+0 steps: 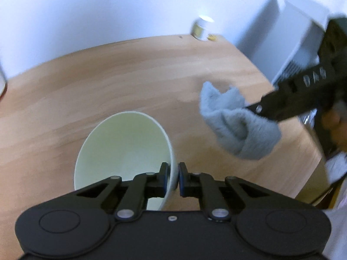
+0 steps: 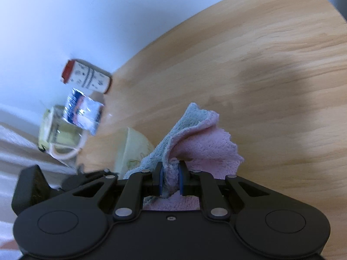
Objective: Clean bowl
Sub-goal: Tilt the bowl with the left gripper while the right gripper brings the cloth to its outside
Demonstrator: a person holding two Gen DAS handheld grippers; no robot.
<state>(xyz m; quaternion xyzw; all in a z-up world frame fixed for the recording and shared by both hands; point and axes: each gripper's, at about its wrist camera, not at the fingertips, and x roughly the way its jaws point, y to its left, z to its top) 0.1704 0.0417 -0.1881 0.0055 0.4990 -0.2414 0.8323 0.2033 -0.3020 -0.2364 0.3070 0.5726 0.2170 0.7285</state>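
Left gripper (image 1: 173, 178) pinching pale green bowl (image 1: 121, 149) by rim, bowl tilted over wooden table (image 1: 108, 75), mid-surface. Right gripper (image 2: 170, 178) clamped on grey-pink cloth (image 2: 195, 138), beside bowl, apart.

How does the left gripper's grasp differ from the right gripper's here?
The left gripper pinches the rigid rim of the pale green bowl, tilting it; the right gripper clamps a bunched, soft blue-and-pink cloth. The bowl sits low over the wooden table; the cloth hangs free. Both grippers are shut on their item.
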